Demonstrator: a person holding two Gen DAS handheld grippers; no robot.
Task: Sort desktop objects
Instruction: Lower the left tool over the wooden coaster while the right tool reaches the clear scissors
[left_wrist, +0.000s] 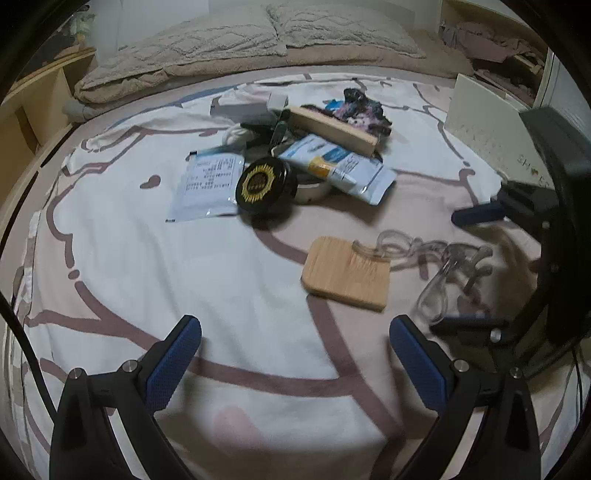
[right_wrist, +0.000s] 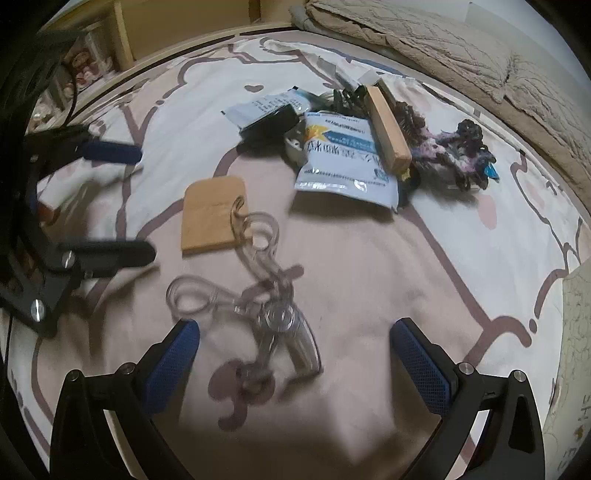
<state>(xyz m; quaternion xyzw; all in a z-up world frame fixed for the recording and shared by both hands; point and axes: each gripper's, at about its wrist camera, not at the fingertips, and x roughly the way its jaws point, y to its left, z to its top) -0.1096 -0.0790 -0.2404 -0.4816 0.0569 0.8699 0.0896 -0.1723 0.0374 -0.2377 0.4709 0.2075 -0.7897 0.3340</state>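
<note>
- Blue-padded left gripper hovers over bare bedspread, jaws spread and holding nothing.
- Up from it, a white printed sachet lies flat, with a black round tin tilted on its right edge.
- Behind the tin, a heap: a white-and-blue pouch under a long wooden block, dark knitted yarn beyond.
- Nearer, apart from the heap, a flat wooden board has a clear plastic scissor-like tool overlapping its edge.
- Right gripper hangs just above that tool, jaws spread, nothing pinched.
- Judgement: sorting looks barely begun; picking the clear tool seems the step in hand. Next, the right gripper should lower and close across its pivot, clear of the board.
</note>
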